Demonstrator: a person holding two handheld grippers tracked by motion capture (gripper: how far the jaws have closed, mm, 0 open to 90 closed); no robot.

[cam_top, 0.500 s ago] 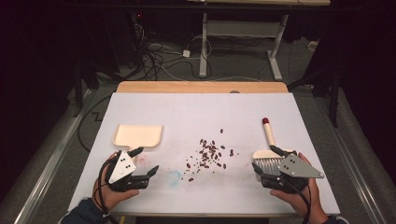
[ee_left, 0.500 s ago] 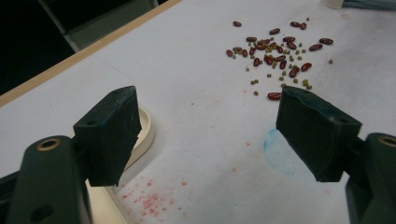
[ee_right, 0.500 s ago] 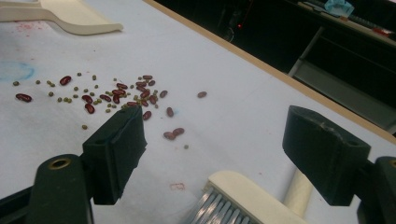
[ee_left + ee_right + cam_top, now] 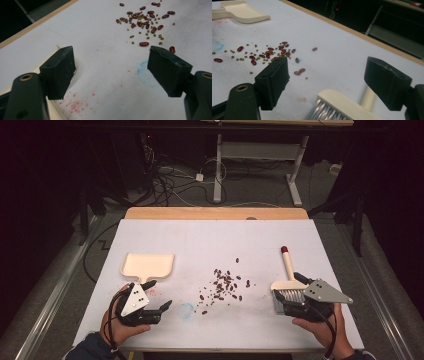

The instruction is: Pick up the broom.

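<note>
A cream dustpan (image 4: 148,265) lies on the left of the white table, its handle toward me. My left gripper (image 4: 159,294) stands open just below that handle; in the left gripper view the gripper (image 4: 111,57) holds nothing and the dustpan's edge (image 4: 53,110) runs behind its left jaw. Scattered red and green beans (image 4: 225,287) (image 4: 145,20) (image 4: 269,53) lie mid-table. A cream brush (image 4: 287,287) with a red-tipped handle lies on the right. My right gripper (image 4: 290,295) (image 4: 329,67) is open, its jaws on either side of the brush head (image 4: 342,102) without pressing on it.
A blue smudge (image 4: 186,310) and red marks (image 4: 75,105) stain the table's white sheet (image 4: 210,240). A wooden edge (image 4: 215,213) bounds the table's far side. Beyond it stand desk legs (image 4: 218,175) and loose cables (image 4: 170,185) on a dark floor.
</note>
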